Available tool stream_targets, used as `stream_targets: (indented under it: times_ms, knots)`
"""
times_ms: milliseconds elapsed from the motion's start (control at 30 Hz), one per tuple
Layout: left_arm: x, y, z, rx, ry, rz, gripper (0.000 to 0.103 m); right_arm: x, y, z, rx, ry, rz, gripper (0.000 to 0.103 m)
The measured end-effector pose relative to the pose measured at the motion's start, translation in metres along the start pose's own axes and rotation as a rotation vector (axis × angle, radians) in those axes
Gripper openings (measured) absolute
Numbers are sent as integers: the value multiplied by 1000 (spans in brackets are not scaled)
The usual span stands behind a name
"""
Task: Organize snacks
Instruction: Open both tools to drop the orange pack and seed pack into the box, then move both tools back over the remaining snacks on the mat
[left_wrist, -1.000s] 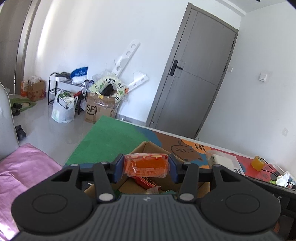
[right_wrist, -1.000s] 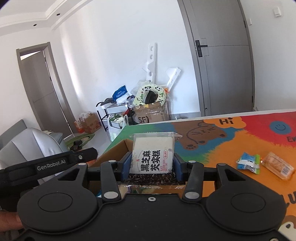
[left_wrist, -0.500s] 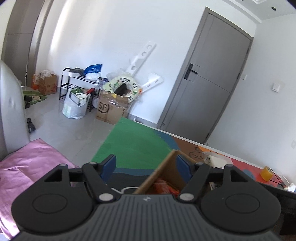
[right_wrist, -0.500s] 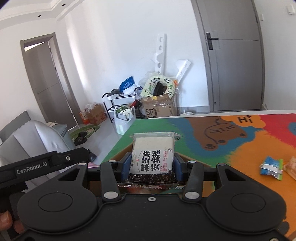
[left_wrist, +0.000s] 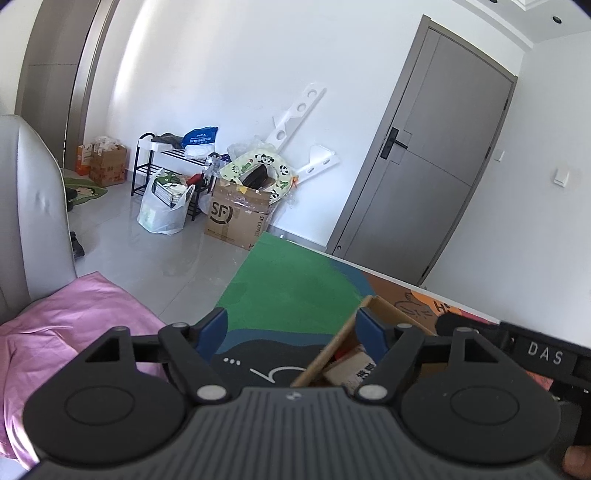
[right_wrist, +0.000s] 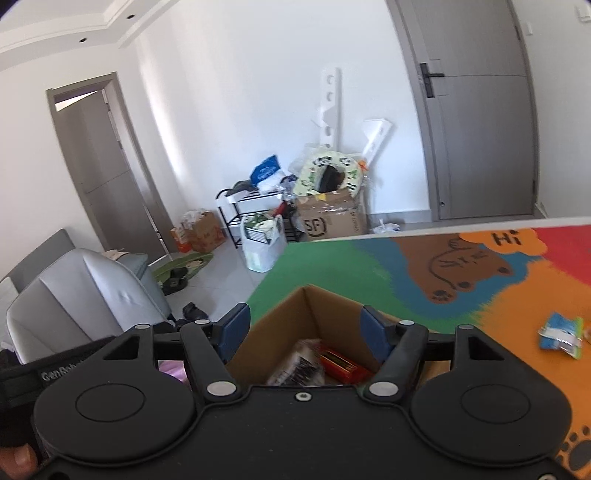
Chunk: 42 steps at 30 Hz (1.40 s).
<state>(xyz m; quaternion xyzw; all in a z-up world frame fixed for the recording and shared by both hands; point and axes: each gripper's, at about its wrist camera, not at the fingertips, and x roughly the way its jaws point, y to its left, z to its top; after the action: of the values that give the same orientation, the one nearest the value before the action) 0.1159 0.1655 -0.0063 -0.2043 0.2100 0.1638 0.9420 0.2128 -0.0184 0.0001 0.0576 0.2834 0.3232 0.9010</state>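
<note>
Readable text in the room

"SF" on the cardboard carton (left_wrist: 236, 218) at twelve o'clock; "Hi" on the play mat (right_wrist: 509, 238); "DAS" on the black bar (left_wrist: 546, 356).

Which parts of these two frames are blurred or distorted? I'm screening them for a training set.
Right wrist view: motion blur smears the snacks inside the cardboard box and the blue packet on the mat. Left wrist view: sharper overall; the fisheye bends the door and the wall edges, and daylight washes out the white wall. Both views: the gripper body fills the bottom.
</note>
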Motion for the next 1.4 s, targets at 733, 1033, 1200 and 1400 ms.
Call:
stream_targets:
  times_ms: [733, 1033, 1200, 1400]
  knots:
    - [-7, -89, -38, 160, 49, -83, 90, -77, -97, -33, 140, -33, -137, 79]
    - [-4, -129, -56, 206, 75, -114, 92, -101, -138, -43, 182, -46, -187, 95]
    - [-2, -147, -64, 228, 84, -124, 92, -113, -156, -48, 200, -56, -205, 96]
    - [3, -170, -66, 243, 82, -131, 92, -125, -183, -51, 235, -78, -226, 96]
